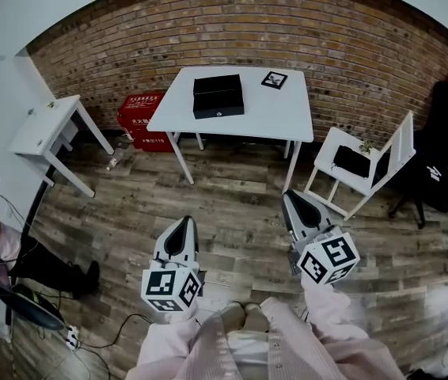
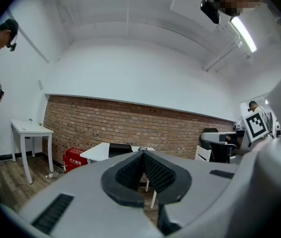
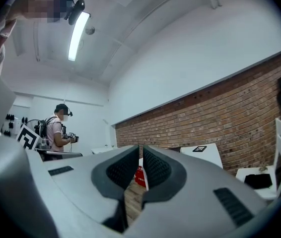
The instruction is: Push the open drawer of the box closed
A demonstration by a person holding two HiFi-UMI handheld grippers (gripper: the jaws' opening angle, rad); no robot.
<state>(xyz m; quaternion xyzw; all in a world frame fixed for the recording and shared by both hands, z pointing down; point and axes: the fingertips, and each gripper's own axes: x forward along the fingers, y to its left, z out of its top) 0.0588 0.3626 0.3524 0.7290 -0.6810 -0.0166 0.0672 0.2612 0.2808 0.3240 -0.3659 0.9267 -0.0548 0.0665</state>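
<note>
At lower centre-left, the left hand-held gripper is held out level over the wooden floor, jaws clenched on nothing. The black box sits on the white tabletop at upper centre, well apart from both. At centre-right, the right hand-held gripper also points level, clenched and empty.

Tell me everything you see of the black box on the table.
The black box is a matte rectangular case lying flat on the white table, left of centre. A seam crosses its top; a small pale mark sits on its front. Only the table touches it. Its drawer's state is too small to judge.
</note>
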